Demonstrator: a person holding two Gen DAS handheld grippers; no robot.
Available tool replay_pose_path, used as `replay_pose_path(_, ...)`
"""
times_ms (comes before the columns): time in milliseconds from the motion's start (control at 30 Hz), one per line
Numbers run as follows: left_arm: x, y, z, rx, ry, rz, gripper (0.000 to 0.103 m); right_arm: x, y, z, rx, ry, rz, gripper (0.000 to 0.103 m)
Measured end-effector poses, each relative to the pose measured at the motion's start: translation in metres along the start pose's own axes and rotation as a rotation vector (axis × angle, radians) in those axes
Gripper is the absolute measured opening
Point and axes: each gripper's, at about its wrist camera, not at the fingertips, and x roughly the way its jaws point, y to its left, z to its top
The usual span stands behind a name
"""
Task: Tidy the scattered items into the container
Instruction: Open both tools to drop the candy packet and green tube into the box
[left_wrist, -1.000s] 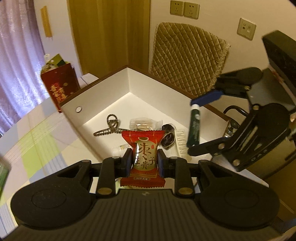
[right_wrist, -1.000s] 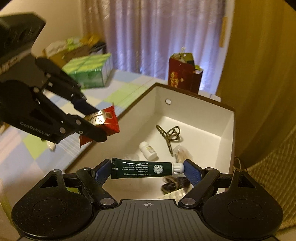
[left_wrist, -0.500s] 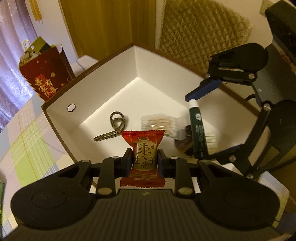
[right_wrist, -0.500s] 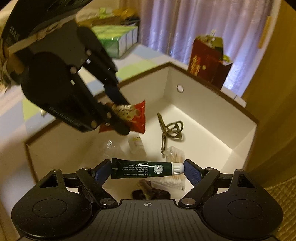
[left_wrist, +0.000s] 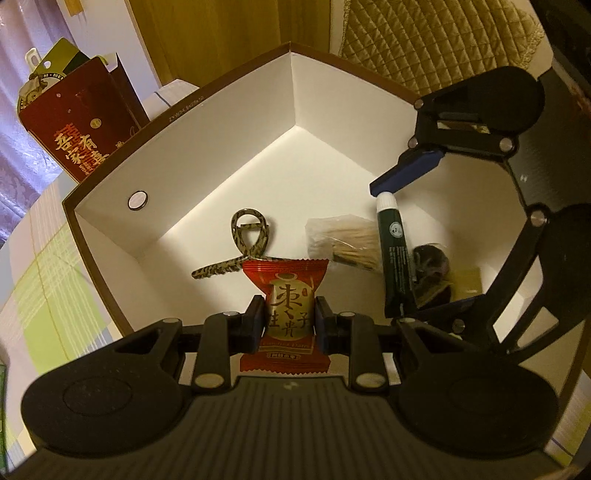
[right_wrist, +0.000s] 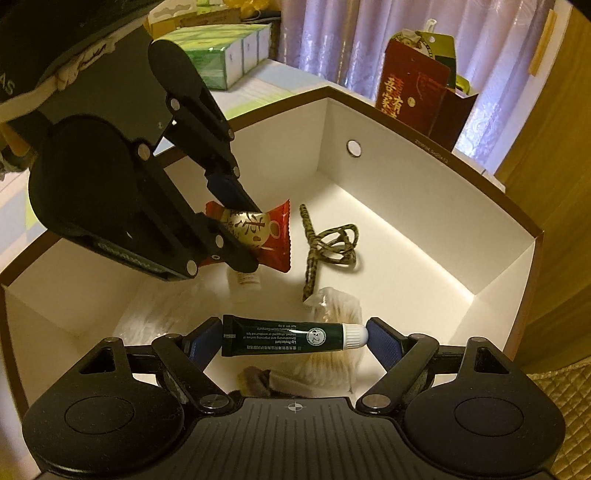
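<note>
Both loads hang inside the white box (left_wrist: 207, 155), above its floor. The left claw (left_wrist: 289, 319) is clamped on a red snack packet (left_wrist: 286, 291); the right claw (right_wrist: 295, 334) pinches a green tube (right_wrist: 284, 336) end to end, cap against one pad. That end-on grip looks weak: a slight twist could let the tube spring sideways. The two claws sit close together, so they may knock each other on release. A drop could also land on the hair clip (right_wrist: 327, 242) or the cotton swab bag (left_wrist: 341, 243).
</note>
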Motion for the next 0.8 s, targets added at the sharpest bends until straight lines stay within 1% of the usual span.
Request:
replay_pose_path(233,0.012,0.005,0.008,-0.012,0.013,0.027,0.023,0.002,-0.006,0.008,0.021,-0.007,-0.011,0.086)
replay_pose_path(400,0.018,0.007,0.008,-0.014,0.020,0.023,0.024,0.005,-0.007,0.009,0.017,0.001,-0.013,0.086)
replay_pose_path(600,0.019,0.012,0.009,-0.031,0.022,0.043,0.024,0.004,-0.008,0.011,0.020,-0.004,-0.017,0.086)
replay_pose_path(667,0.018,0.013,0.010,-0.033,0.018,0.047,0.025,0.004,-0.008,0.011,0.019,-0.004,-0.016,0.086)
replay_pose_path(733,0.015,0.014,0.010,-0.032,0.011,0.049,0.032,0.004,-0.007,0.011,0.017,-0.002,-0.016,0.086)
replay_pose_path(800,0.013,0.014,0.010,-0.032,0.007,0.050,0.032,0.004,-0.006,0.011,0.016,0.001,-0.015,0.086)
